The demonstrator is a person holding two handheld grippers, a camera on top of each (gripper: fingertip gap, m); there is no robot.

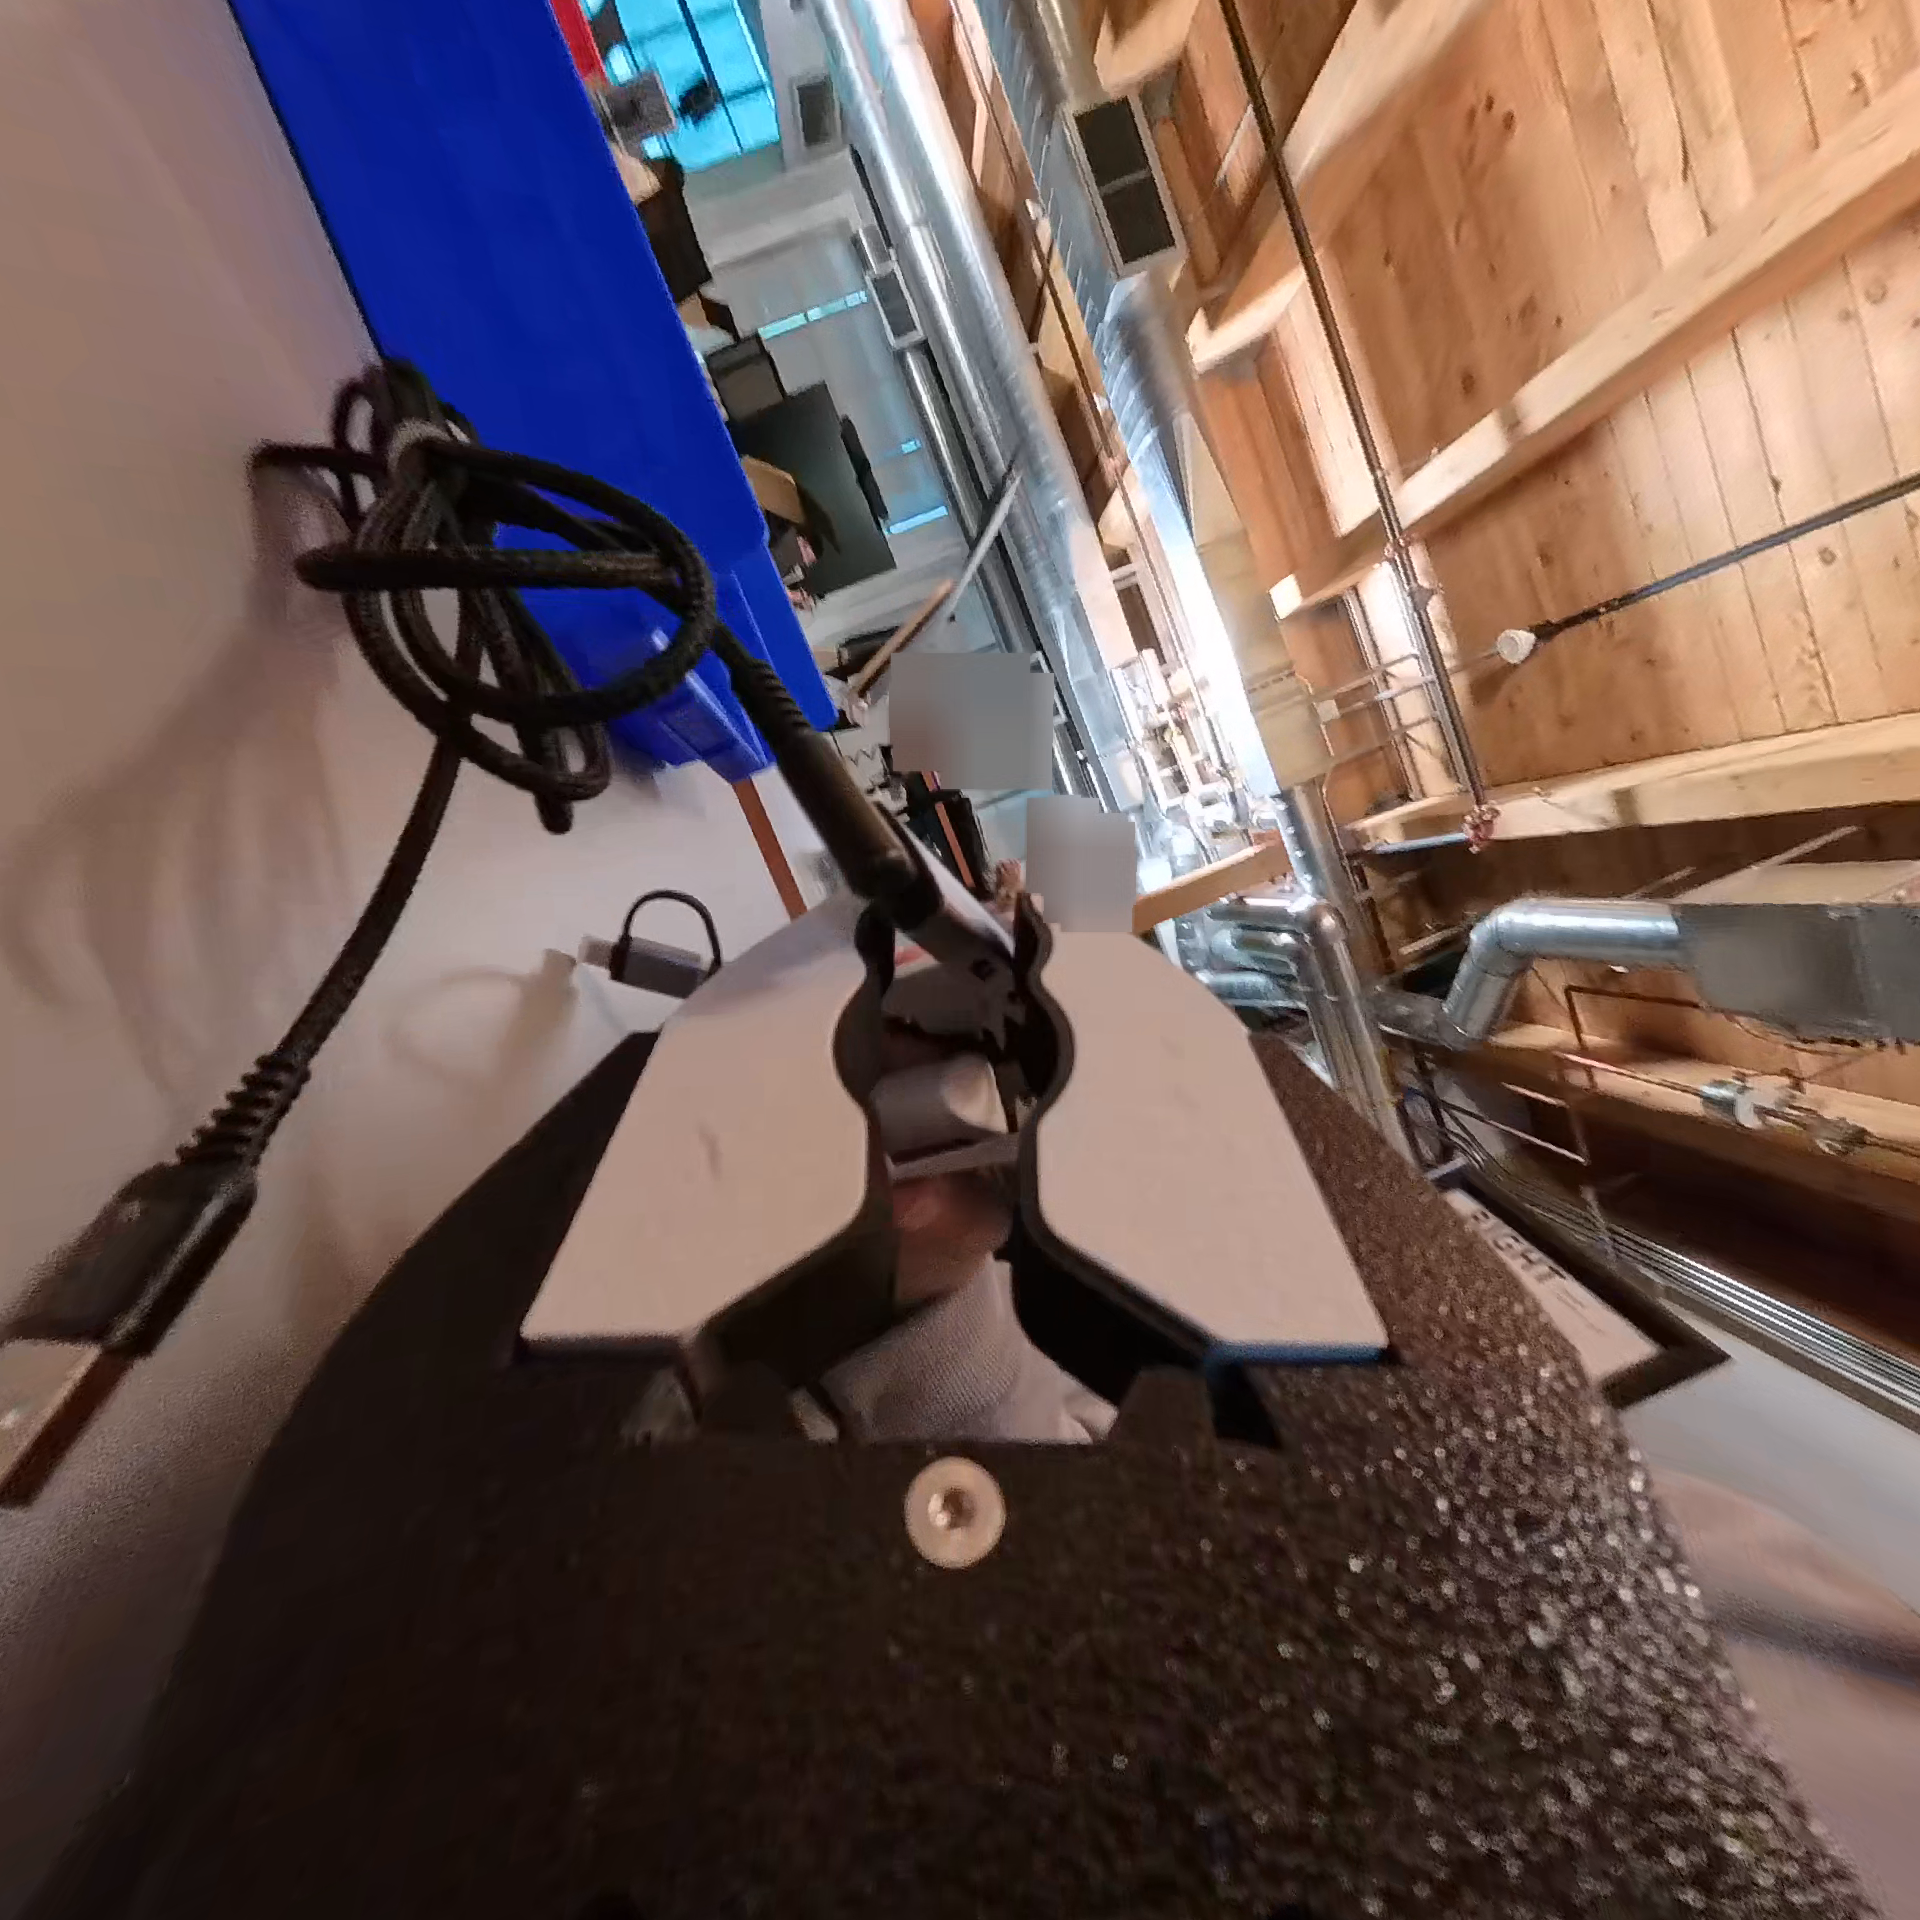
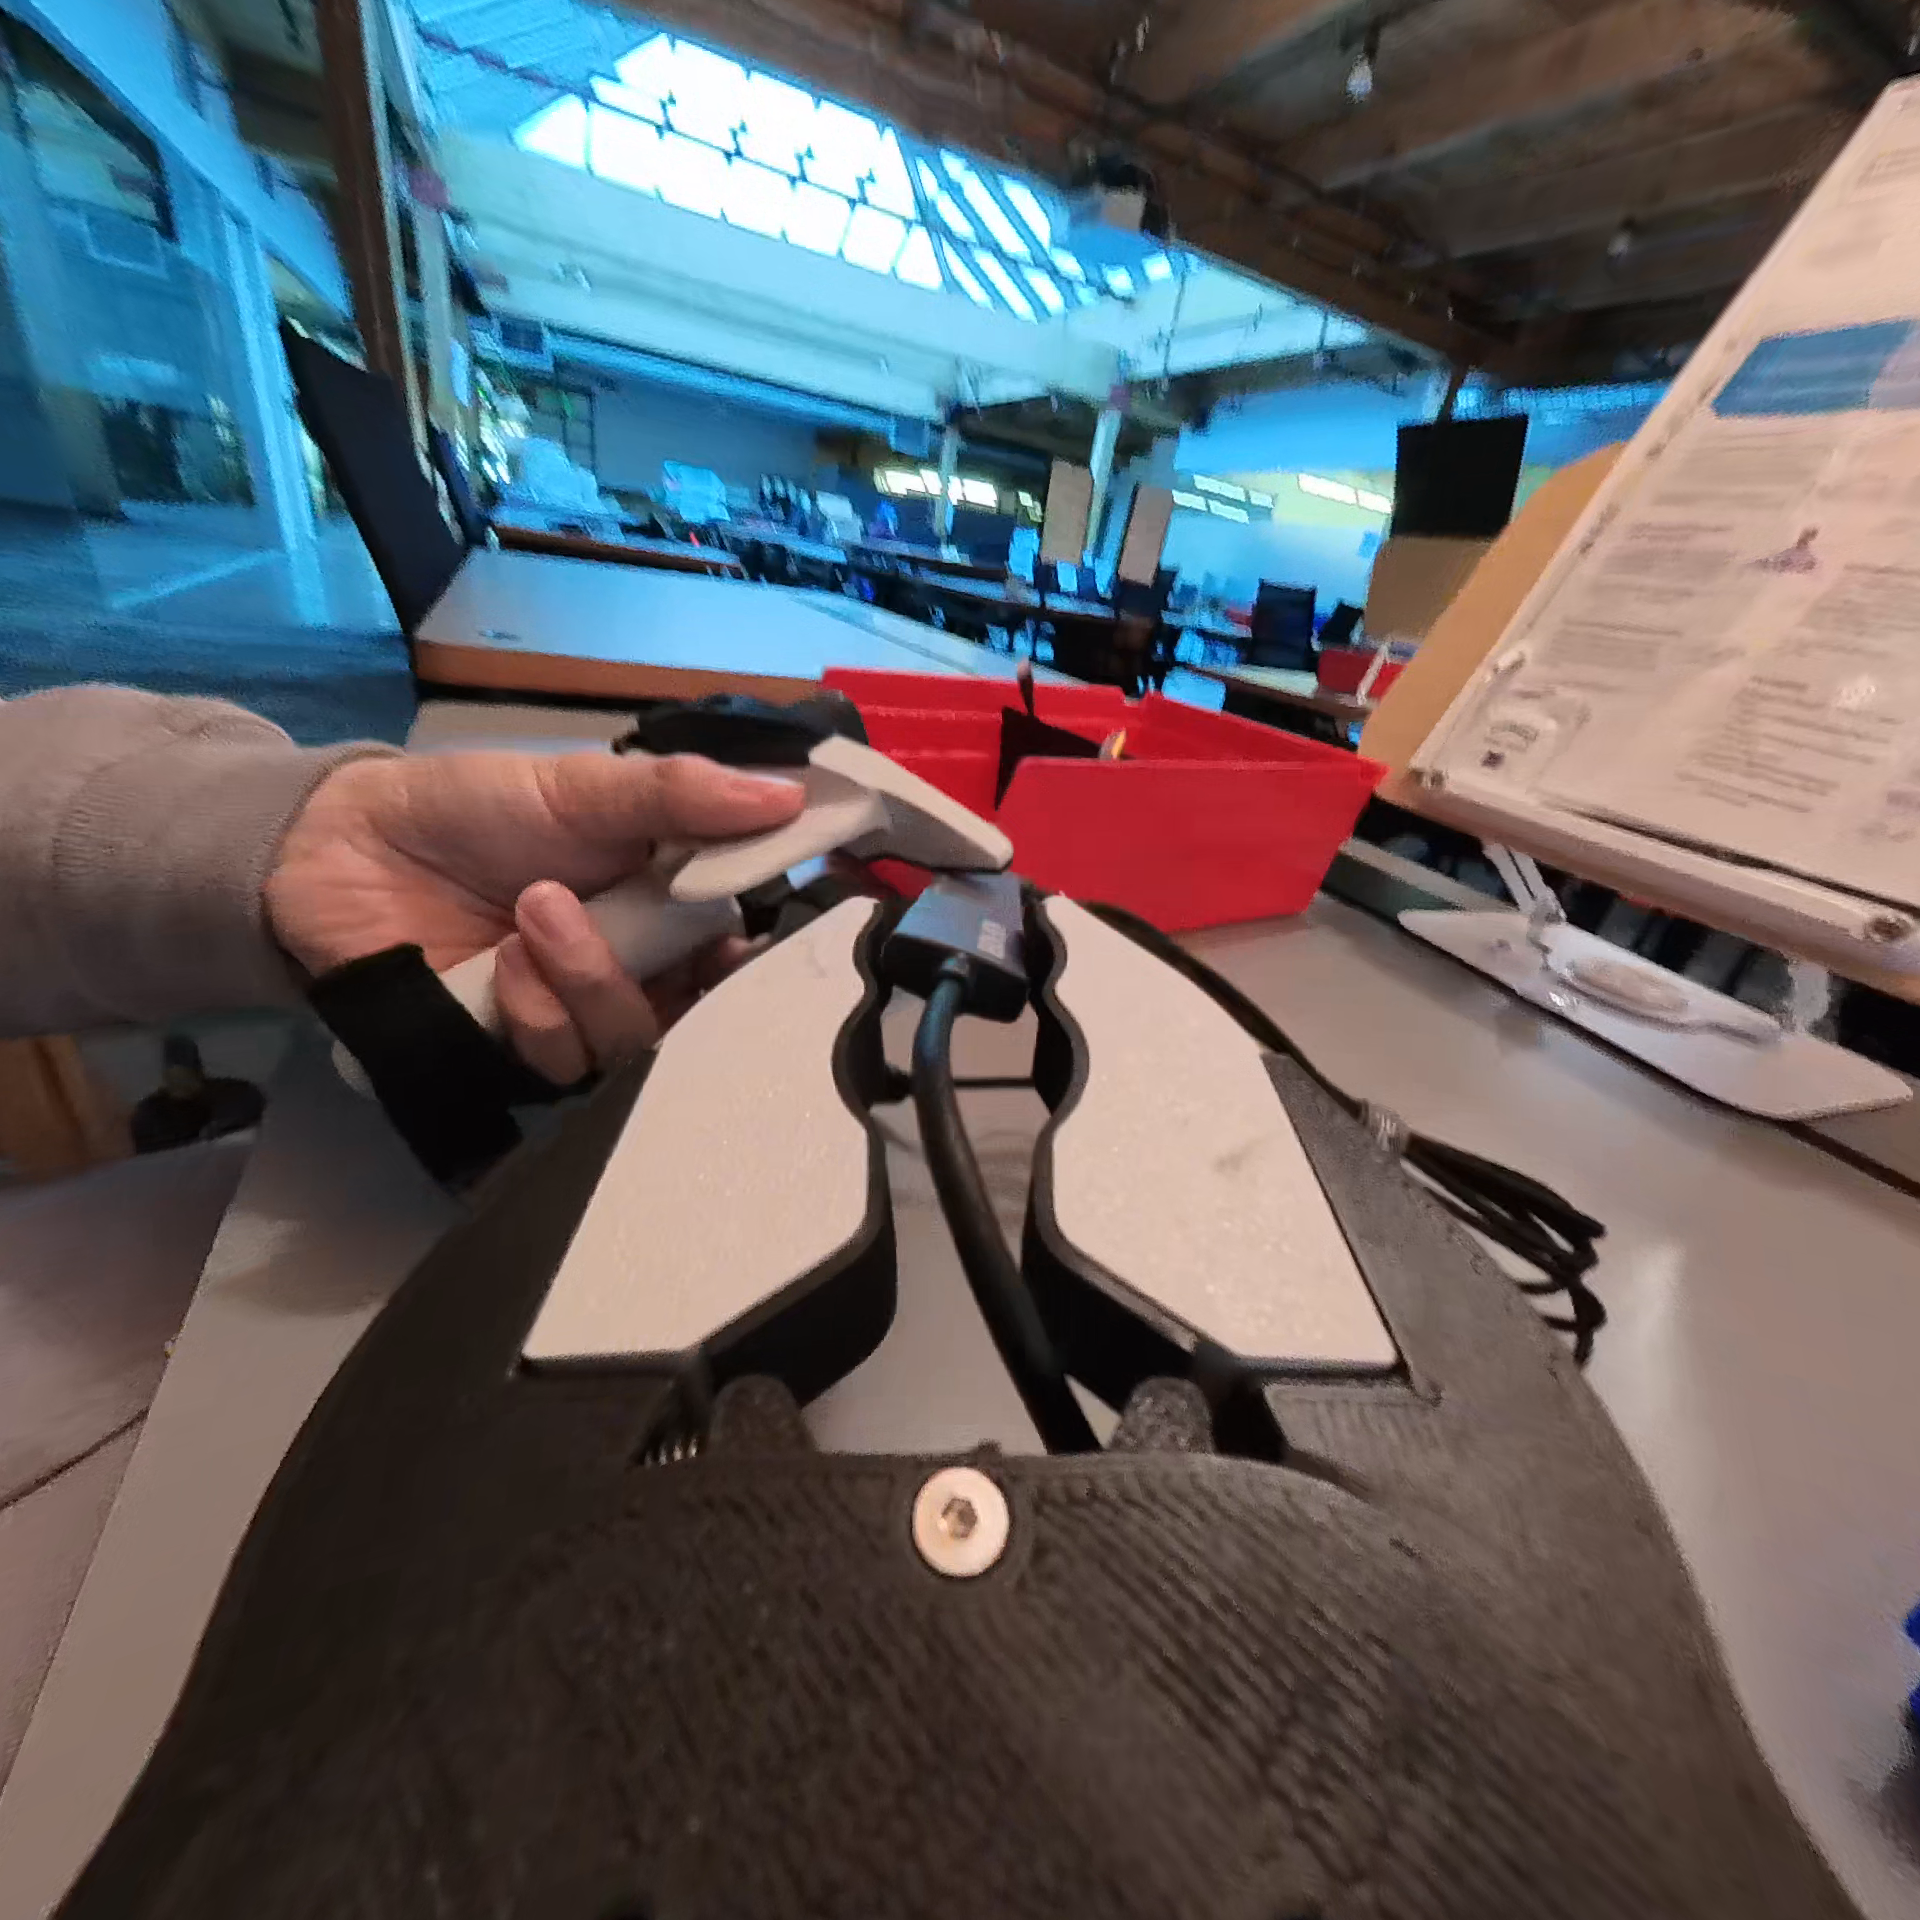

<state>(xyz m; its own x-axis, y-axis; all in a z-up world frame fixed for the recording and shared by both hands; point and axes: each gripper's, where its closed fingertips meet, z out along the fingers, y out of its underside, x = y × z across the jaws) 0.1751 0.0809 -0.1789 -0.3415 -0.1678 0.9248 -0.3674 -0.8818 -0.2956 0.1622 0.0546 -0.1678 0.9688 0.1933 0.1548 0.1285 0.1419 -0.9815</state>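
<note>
Grippers: right gripper point(image 2: 951, 940) clamps a boxy grey plug point(image 2: 961, 951); left gripper point(image 1: 951, 935) pinches a braided black cable's point(image 1: 499, 582) rigid connector point(image 1: 878, 847).

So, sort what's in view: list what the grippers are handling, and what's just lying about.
In the grippers:
- black braided cable, plug end in the left gripper
- dark grey adapter, in the right gripper

Lying about:
- blue bin
- red bin
- document stand
- small grey connector

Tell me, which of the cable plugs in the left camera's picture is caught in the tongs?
The black plug at the tips of the left tongs. The large plug and the small grey one lie free on the white table.
</note>
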